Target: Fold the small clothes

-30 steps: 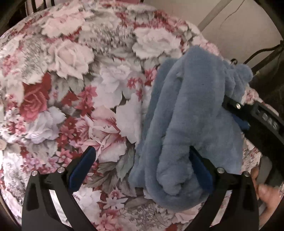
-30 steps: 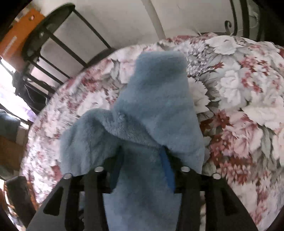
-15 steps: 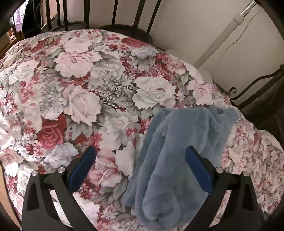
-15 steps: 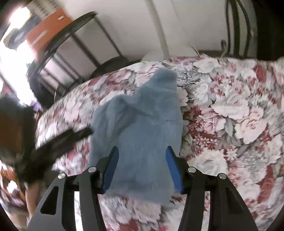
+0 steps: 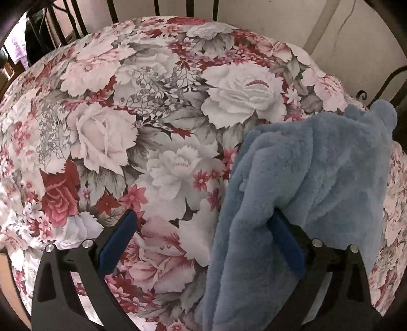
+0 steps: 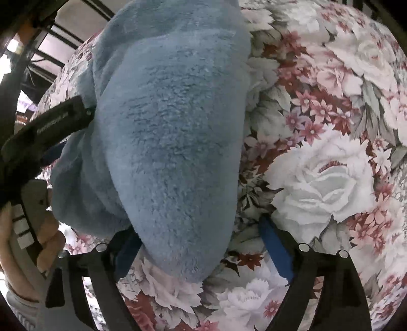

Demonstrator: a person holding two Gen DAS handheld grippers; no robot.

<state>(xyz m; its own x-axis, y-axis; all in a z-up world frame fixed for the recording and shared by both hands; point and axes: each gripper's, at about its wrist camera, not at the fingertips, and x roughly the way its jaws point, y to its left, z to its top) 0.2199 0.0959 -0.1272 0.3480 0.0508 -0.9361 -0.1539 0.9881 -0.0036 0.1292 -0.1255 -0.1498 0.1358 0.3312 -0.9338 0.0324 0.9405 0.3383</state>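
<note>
A fluffy blue garment [image 5: 313, 165] lies bunched and folded on the floral bedspread [image 5: 157, 122]. My left gripper [image 5: 203, 239] is open wide, and the cloth's left edge drapes against its right finger [image 5: 285, 244], with nothing pinched. In the right wrist view the same blue garment [image 6: 173, 122] fills the middle, its rounded folded end between my right gripper's [image 6: 201, 250] jaws. Those jaws are opening: the right pad [image 6: 274, 249] stands apart from the cloth, while the left pad is partly hidden under the fleece. The left gripper [image 6: 51, 122] shows at the garment's left side.
Black metal bed rails [image 5: 188, 7] and a pale wall [image 5: 343, 38] stand behind the bed. A person's hand [image 6: 25, 229] holds the left gripper's handle at the lower left. Open floral bedspread [image 6: 330, 165] stretches to the garment's right.
The right gripper's jaws have spread from a grip on the blue garment to wide apart, letting it settle on the bed. Both cameras have come down closer to the cloth. The left jaws stayed open.
</note>
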